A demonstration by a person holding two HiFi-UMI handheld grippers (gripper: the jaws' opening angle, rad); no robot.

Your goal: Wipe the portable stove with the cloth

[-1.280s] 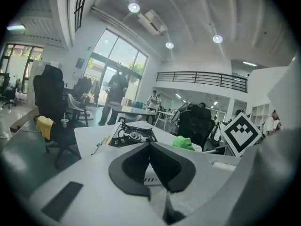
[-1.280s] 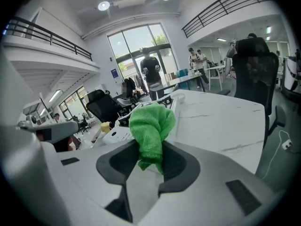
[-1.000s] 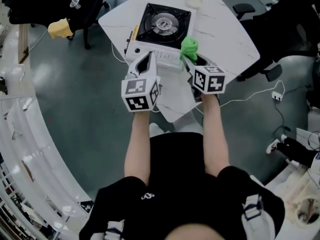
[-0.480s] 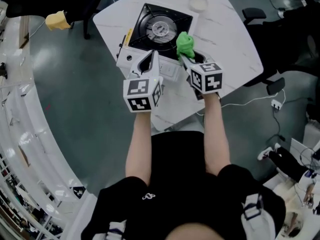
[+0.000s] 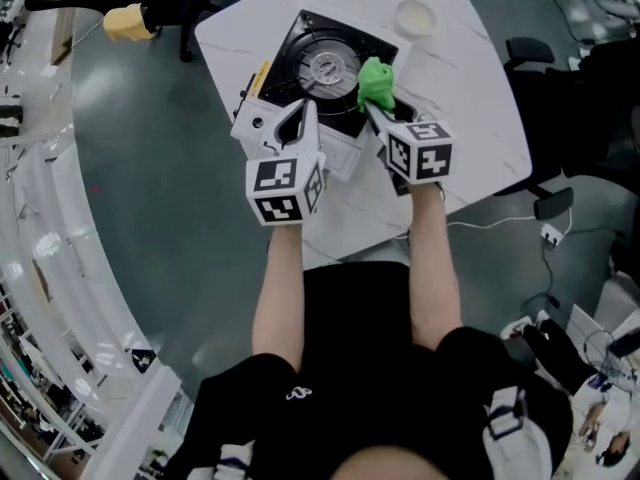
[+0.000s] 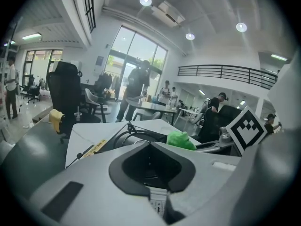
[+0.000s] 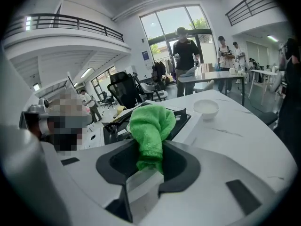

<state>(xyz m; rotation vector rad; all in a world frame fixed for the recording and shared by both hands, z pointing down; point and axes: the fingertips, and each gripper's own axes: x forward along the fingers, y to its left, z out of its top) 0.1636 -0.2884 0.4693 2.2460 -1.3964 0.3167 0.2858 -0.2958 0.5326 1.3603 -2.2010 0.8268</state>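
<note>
The portable stove (image 5: pixel 318 76), a black top on a white body, stands on the white table (image 5: pixel 470 98). My right gripper (image 5: pixel 374 108) is shut on a green cloth (image 5: pixel 376 82), which hangs bunched over the stove's right side beside the burner. In the right gripper view the cloth (image 7: pixel 150 126) rises from between the jaws, with the stove (image 7: pixel 181 117) behind it. My left gripper (image 5: pixel 295 120) is shut on nothing above the stove's front-left part. From the left gripper view I see the stove (image 6: pixel 126 138) and the cloth (image 6: pixel 178 139) ahead.
A small white bowl (image 5: pixel 414 15) sits on the table beyond the stove, also seen as the bowl (image 7: pixel 206 108) in the right gripper view. A yellow object (image 5: pixel 128 23) lies on a black chair at far left. A cable (image 5: pixel 500 203) runs on the floor at right. People stand in the background.
My right gripper has carried the cloth from the stove's front-right corner onto its top, near the burner. The left gripper has stayed at the stove's front left.
</note>
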